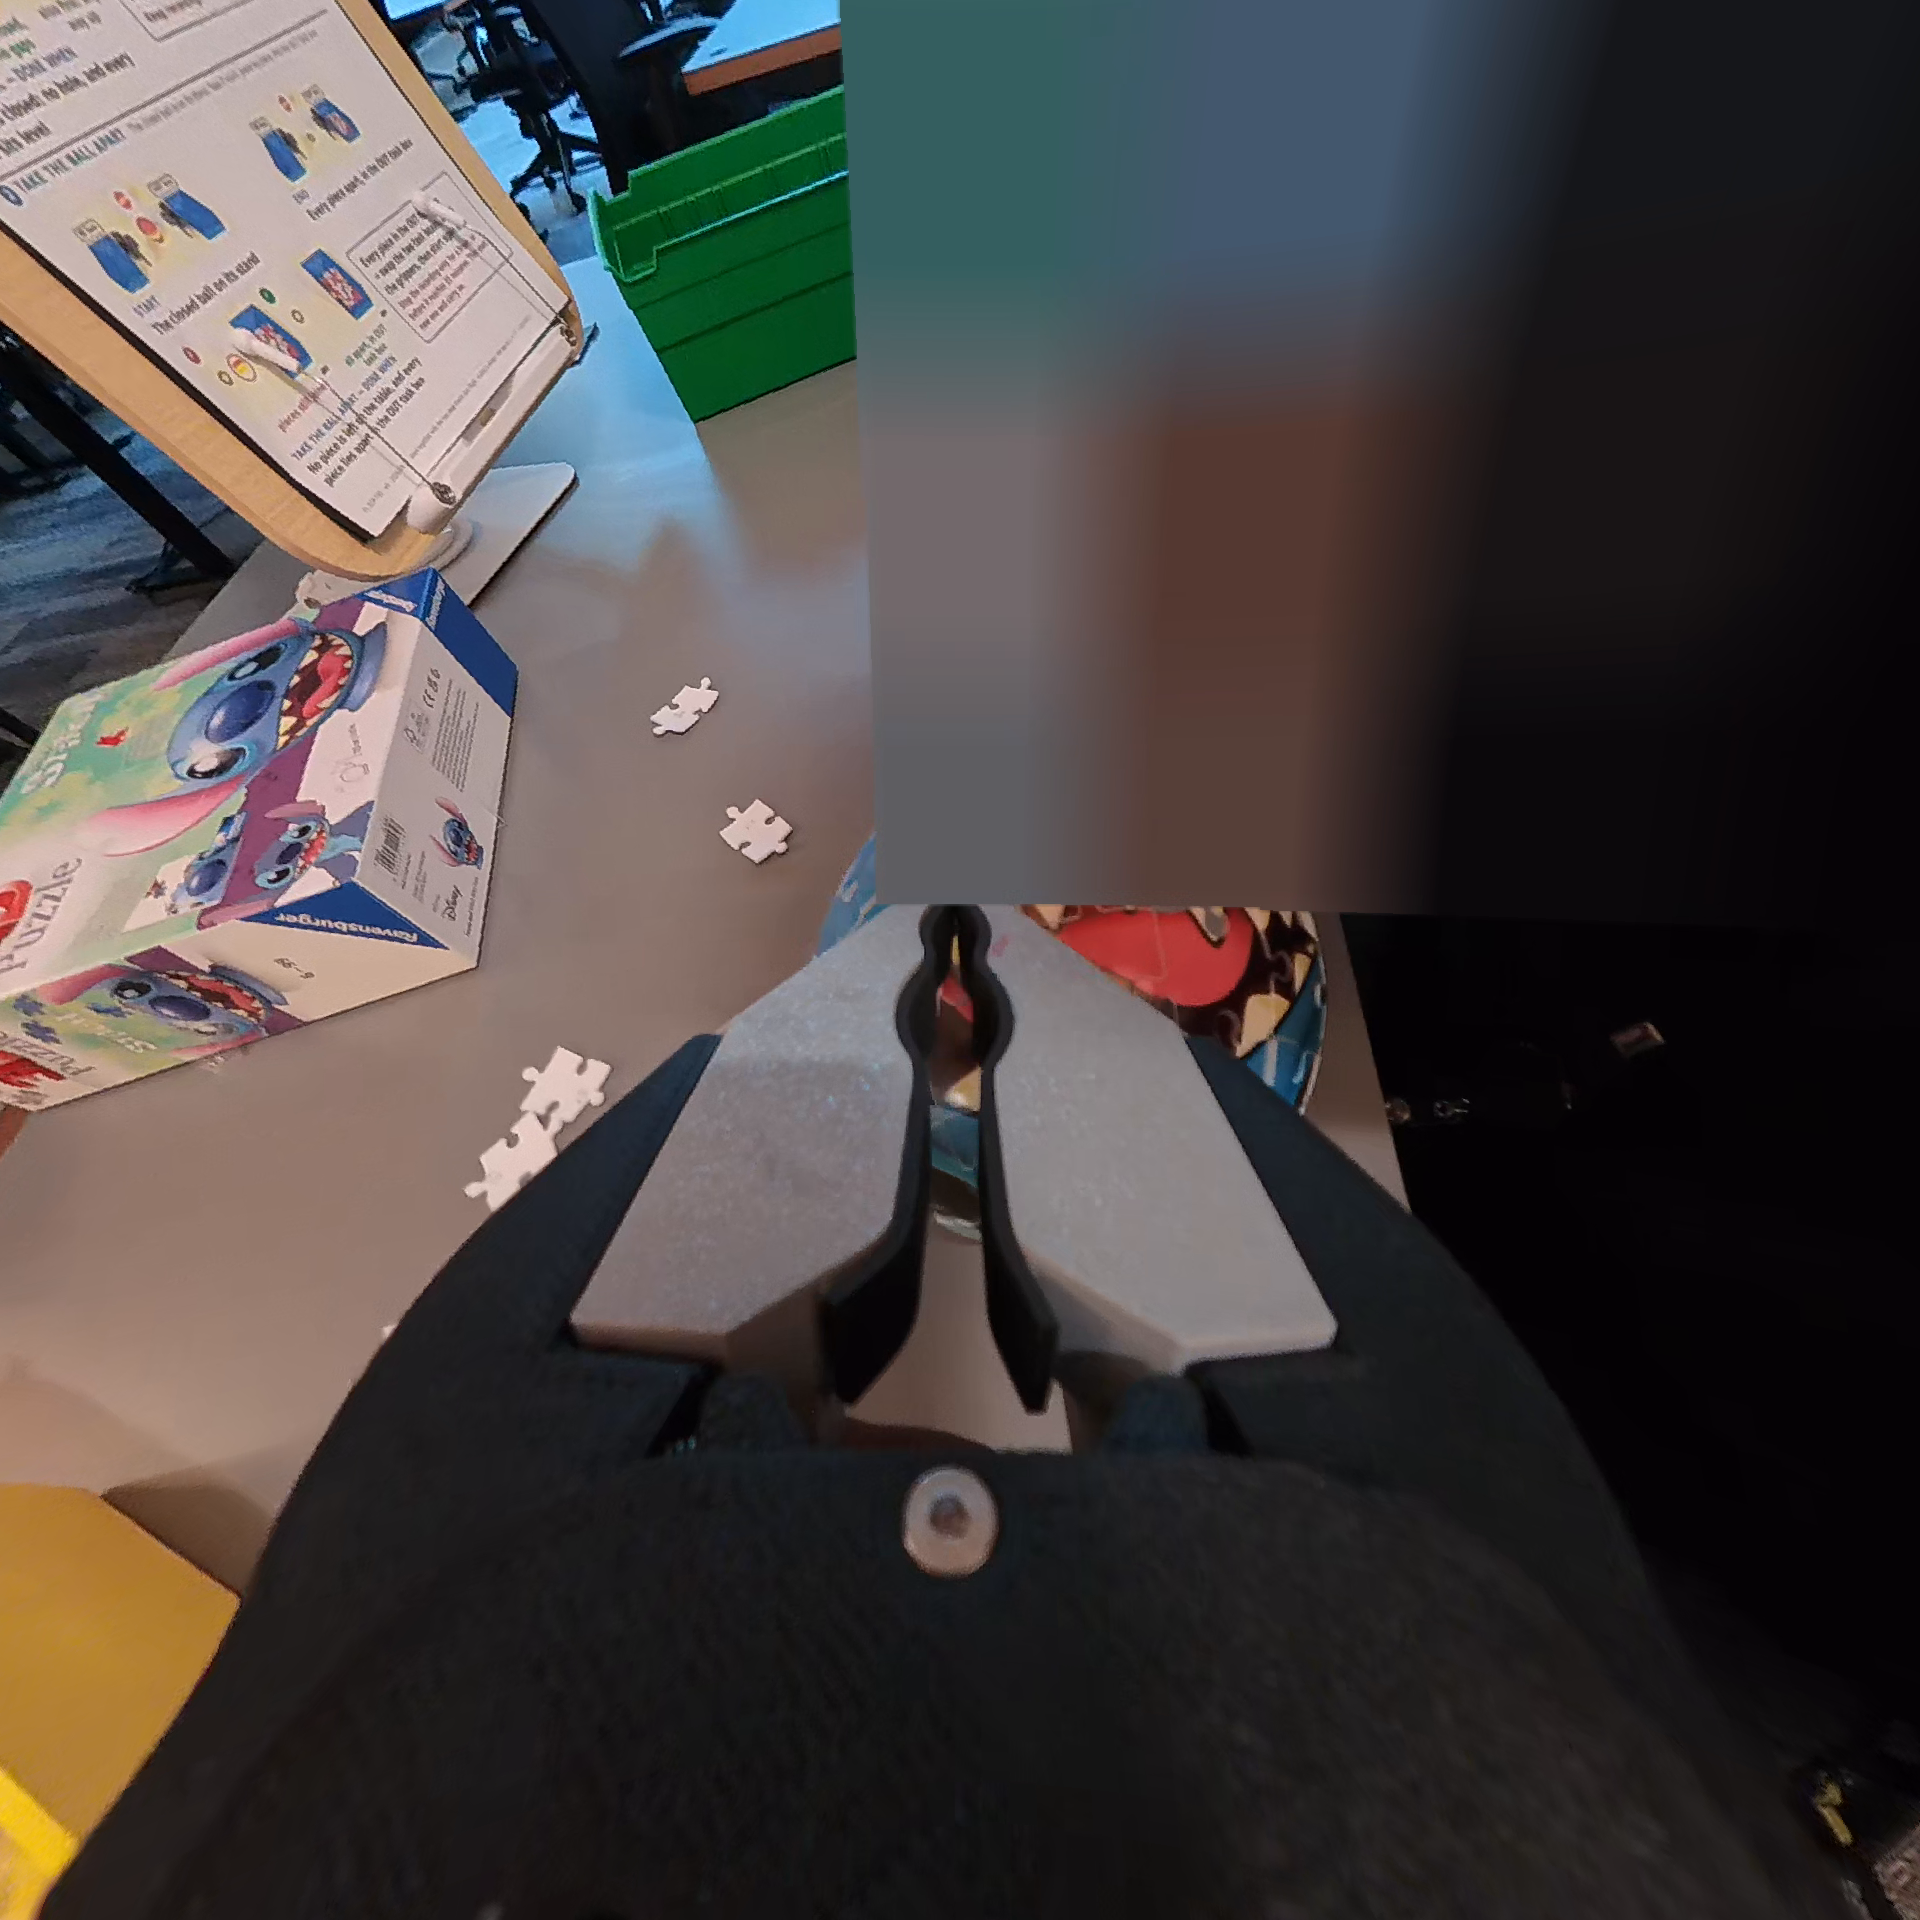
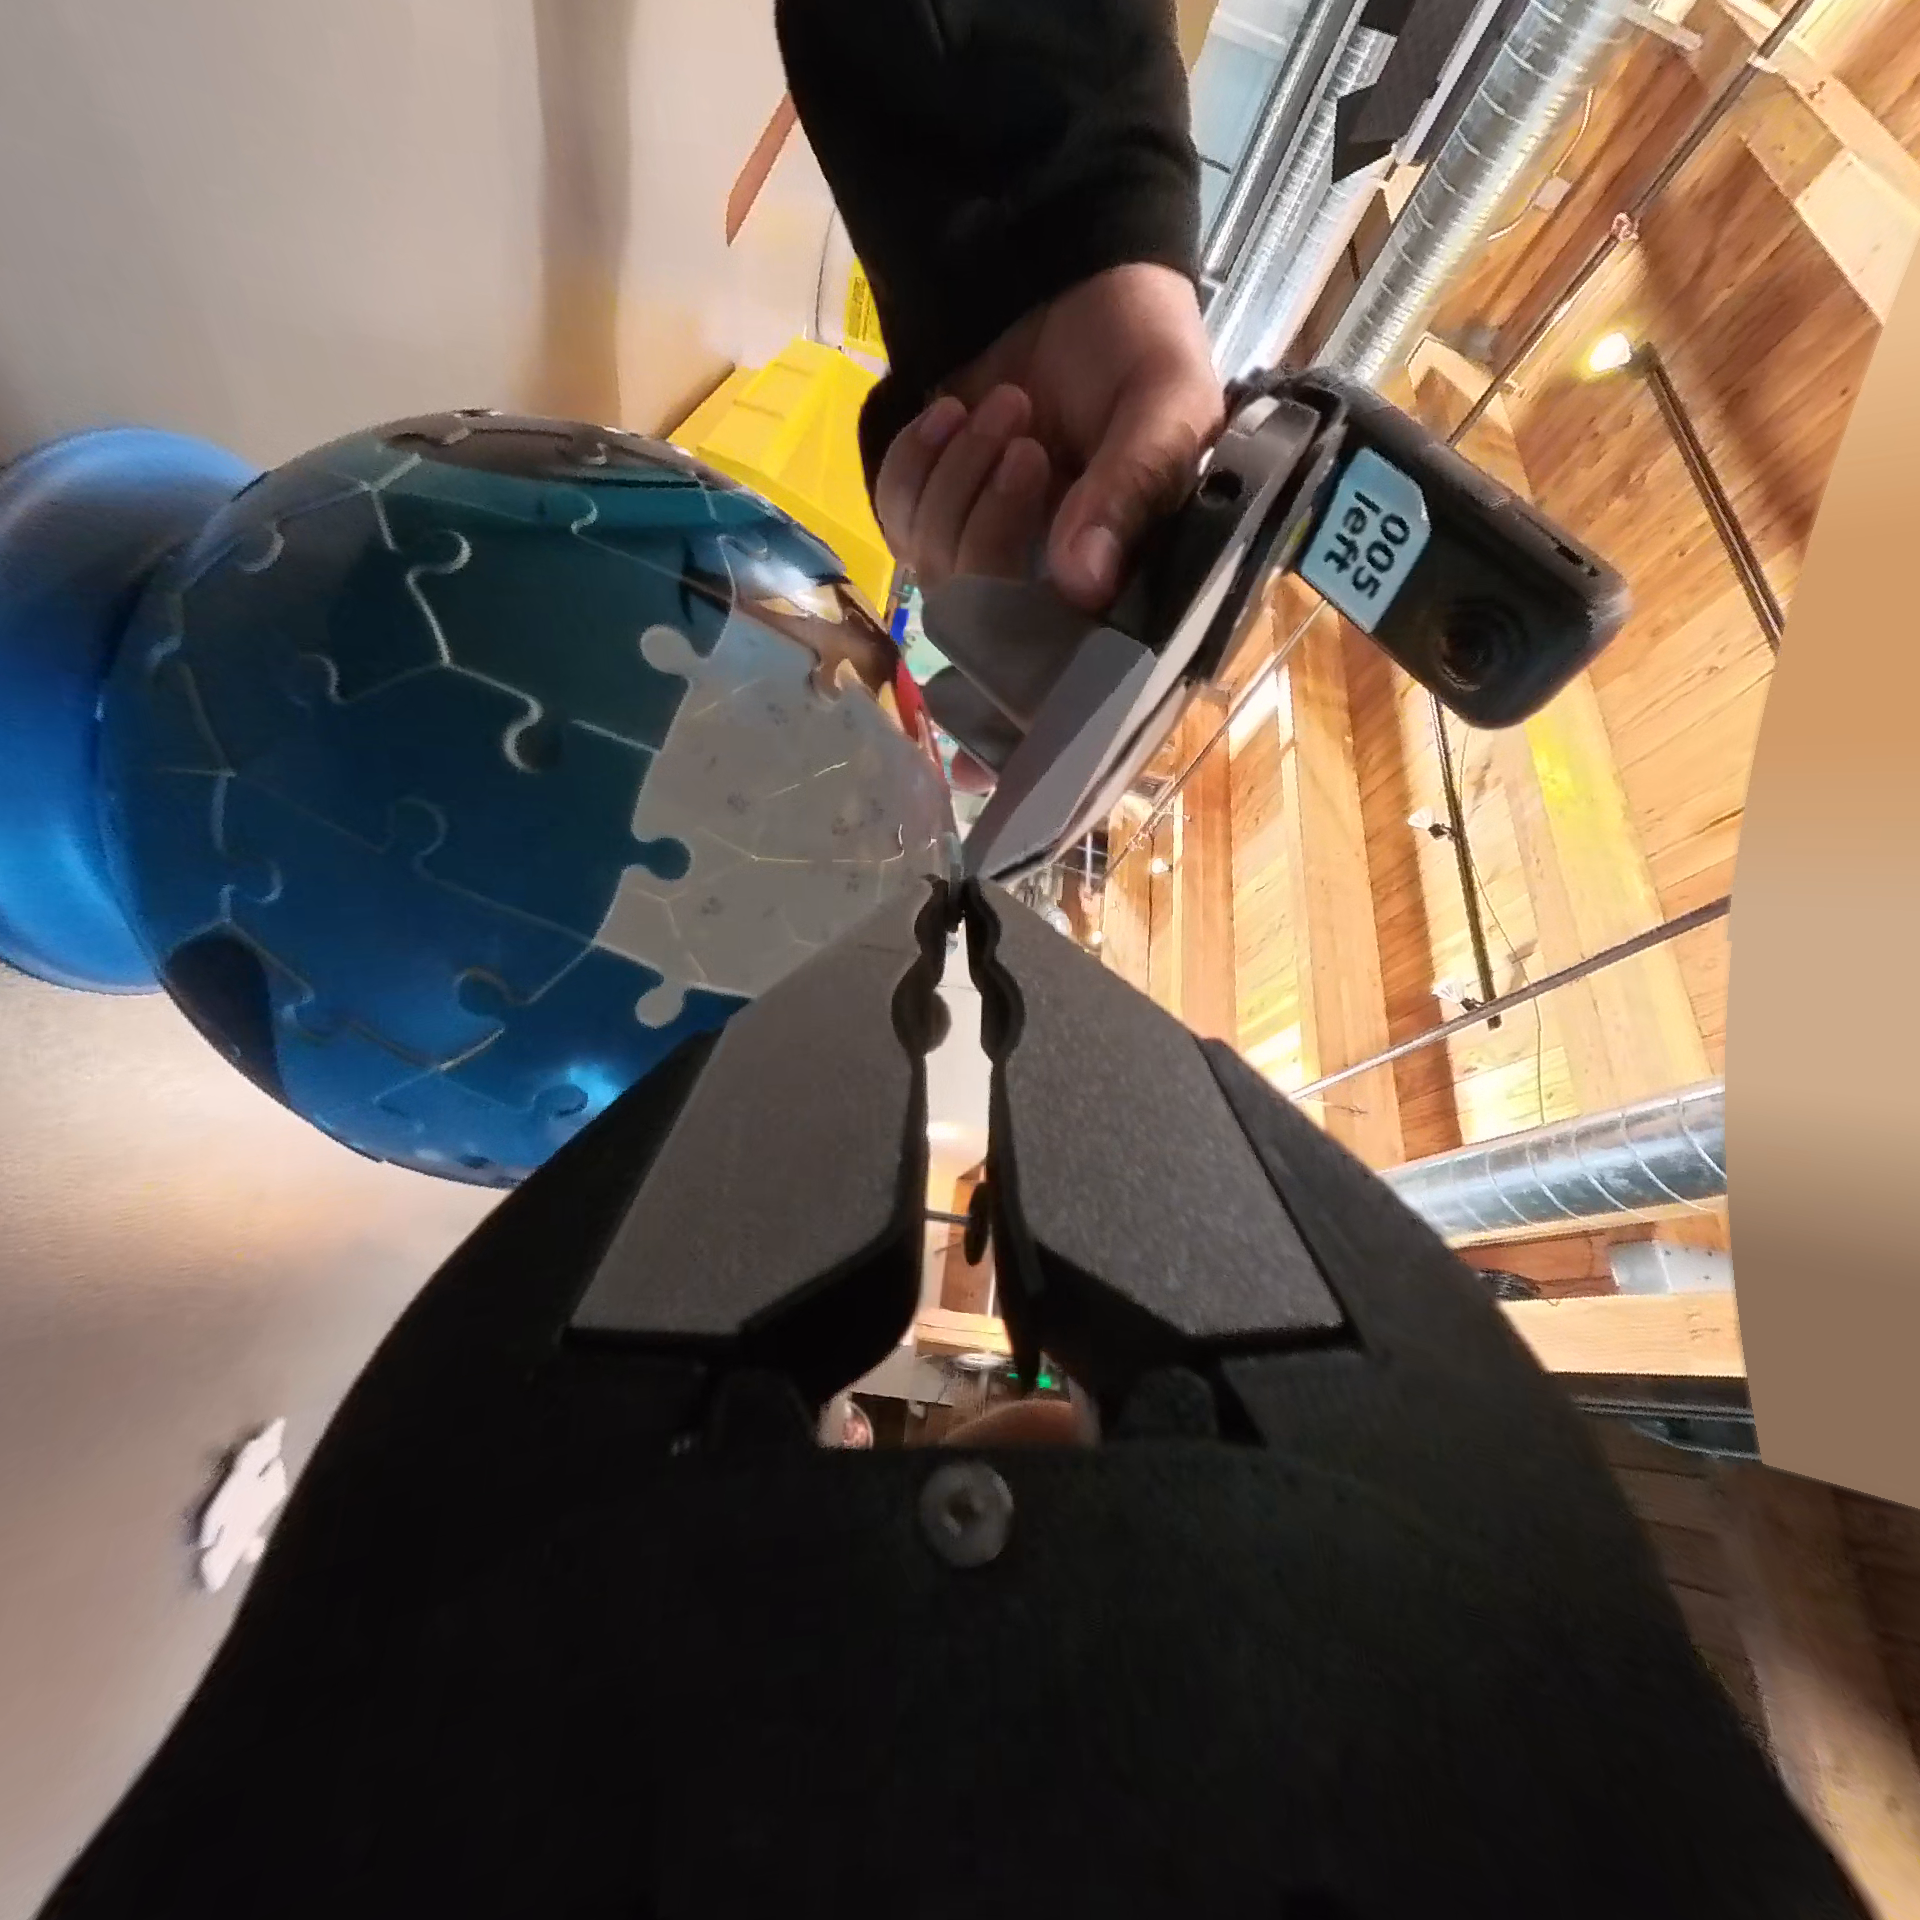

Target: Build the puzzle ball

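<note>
The puzzle ball [image 2: 416, 831] is partly built, blue outside, and sits on a blue stand [image 2: 62, 707]. An open gap shows the white inner faces of its pieces. In the left wrist view only its red and blue edge [image 1: 1247, 977] shows. My left gripper [image 1: 954, 920] is shut, tips at the ball. A hand holds it in the right wrist view [image 2: 982, 868], tip at the rim of the gap. My right gripper [image 2: 951, 899] is shut and meets the same rim. I cannot tell whether either pinches a piece. Loose white pieces [image 1: 756, 829] lie on the table.
The puzzle box [image 1: 260, 831] lies at the left on the grey table [image 1: 623, 582]. An instruction board [image 1: 260, 260] stands behind it. A green bin [image 1: 738, 260] is at the back. A yellow bin [image 1: 94, 1621] is at the near left. More pieces [image 1: 561, 1081] lie beside my left gripper. Only a small space, under 4 cm, lies between the two pairs of fingers.
</note>
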Available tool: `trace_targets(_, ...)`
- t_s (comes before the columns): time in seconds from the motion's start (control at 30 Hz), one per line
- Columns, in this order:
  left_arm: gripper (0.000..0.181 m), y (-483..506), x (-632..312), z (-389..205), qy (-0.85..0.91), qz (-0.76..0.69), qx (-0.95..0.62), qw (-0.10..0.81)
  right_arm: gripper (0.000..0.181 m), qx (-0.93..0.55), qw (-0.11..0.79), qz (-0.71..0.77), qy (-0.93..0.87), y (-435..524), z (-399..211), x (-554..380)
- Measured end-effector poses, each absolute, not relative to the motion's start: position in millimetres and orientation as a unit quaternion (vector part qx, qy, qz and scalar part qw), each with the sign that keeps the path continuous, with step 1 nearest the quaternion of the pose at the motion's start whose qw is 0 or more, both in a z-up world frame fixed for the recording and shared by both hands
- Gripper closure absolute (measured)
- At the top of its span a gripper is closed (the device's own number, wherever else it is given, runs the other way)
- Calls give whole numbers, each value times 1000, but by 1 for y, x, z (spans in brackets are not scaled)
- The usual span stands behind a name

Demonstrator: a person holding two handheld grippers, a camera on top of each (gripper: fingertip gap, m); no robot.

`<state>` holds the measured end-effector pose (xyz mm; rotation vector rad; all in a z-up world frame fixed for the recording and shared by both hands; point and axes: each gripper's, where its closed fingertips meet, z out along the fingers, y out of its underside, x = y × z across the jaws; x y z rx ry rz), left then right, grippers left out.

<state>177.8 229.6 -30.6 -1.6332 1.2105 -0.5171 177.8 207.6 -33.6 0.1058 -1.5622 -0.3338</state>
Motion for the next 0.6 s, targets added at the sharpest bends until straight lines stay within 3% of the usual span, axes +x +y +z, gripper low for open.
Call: trace_targets(0.6,181,227,186,-33,549,-211,-684,432,181,34,701,-125,-701,207,-34,177)
